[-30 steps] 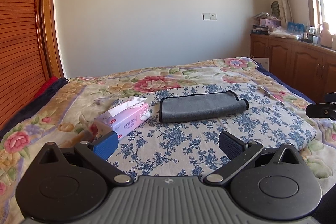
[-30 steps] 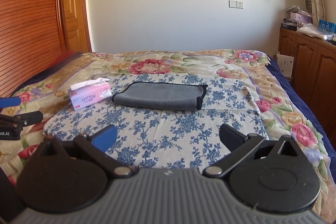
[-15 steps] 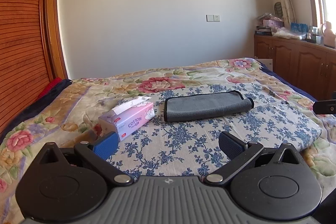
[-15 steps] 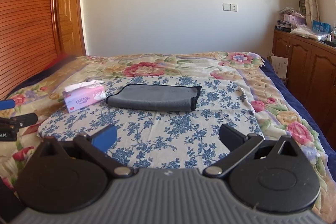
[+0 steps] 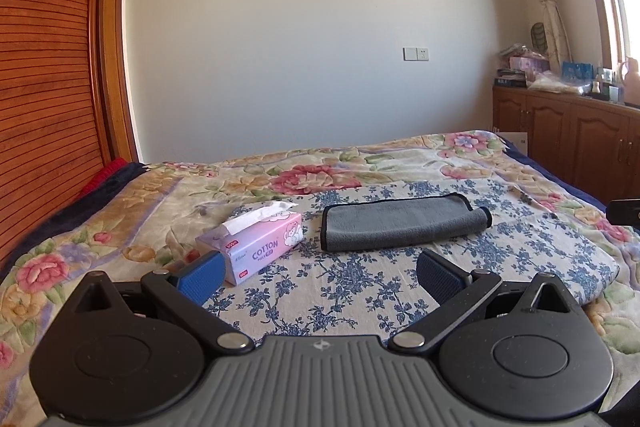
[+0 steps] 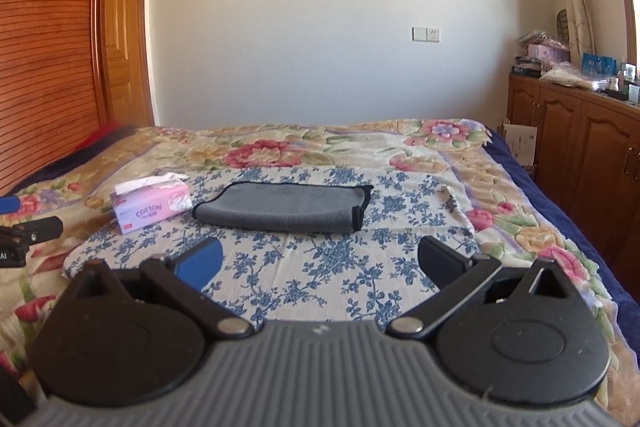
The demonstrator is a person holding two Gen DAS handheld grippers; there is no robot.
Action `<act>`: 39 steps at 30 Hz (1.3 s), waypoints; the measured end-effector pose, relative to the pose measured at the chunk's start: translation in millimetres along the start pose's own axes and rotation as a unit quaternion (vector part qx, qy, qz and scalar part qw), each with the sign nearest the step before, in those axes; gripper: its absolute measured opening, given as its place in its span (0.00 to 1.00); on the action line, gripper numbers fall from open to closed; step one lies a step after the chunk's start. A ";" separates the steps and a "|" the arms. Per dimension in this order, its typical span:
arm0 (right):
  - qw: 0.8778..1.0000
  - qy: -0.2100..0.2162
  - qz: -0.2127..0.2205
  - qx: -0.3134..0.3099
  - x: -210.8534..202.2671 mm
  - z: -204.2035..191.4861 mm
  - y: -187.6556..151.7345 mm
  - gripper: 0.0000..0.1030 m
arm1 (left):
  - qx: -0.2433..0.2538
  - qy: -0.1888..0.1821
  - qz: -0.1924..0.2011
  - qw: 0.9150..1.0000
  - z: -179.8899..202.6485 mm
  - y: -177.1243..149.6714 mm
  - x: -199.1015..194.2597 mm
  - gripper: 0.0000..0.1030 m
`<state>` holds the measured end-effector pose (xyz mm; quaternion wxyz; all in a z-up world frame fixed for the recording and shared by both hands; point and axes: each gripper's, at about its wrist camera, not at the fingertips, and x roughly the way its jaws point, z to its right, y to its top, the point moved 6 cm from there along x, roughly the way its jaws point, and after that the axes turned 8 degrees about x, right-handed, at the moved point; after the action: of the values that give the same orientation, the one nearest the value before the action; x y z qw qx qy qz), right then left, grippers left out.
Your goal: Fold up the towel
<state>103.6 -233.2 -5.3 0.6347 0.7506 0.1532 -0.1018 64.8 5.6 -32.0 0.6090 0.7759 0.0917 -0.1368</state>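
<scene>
You hold both grippers above the near edge of a bed [image 5: 120,211], each with its jaws spread wide and nothing between them. Your left gripper [image 5: 320,273] and your right gripper [image 6: 320,261] both point toward the far wall, well short of the towel. The grey towel [image 5: 404,221], edged in black, lies folded into a long flat strip on a blue-flowered cloth [image 5: 340,283] spread over the bed's rose-patterned blanket. In the right wrist view the same towel [image 6: 280,207] sits near the middle of that cloth [image 6: 332,259], its doubled end turned to the right. A pink tissue box [image 5: 256,247] marked COTTON stands just beside the towel's left end, apart from it, a white tissue sticking out of the top; the right wrist view shows the box [image 6: 152,207] there too. Wooden cabinets [image 5: 568,143] with cluttered tops line the right wall beneath a sunlit window, and a slatted wooden panel [image 5: 44,67] fills the left.
</scene>
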 end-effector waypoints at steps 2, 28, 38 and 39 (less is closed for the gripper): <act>1.000 -0.001 0.006 0.000 -1.2 0.4 1.1 1.00 | 0.002 0.003 0.003 1.000 0.5 -0.3 -1.1 1.00; 0.999 -0.016 0.043 0.001 -7.7 4.9 6.3 1.00 | -0.009 0.019 0.030 0.999 -6.4 3.5 -10.1 1.00; 0.999 -0.018 0.045 0.001 -8.4 5.2 5.9 1.00 | -0.010 0.019 0.031 0.999 -6.5 3.9 -10.1 1.00; 0.999 -0.018 0.045 0.001 -8.3 5.4 5.9 1.00 | -0.010 0.019 0.031 0.999 -6.8 3.9 -10.1 1.00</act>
<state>98.2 -240.2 2.1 0.6406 0.7553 0.1078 -0.0868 57.2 11.6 -23.6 0.6189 0.7746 0.0809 -0.1021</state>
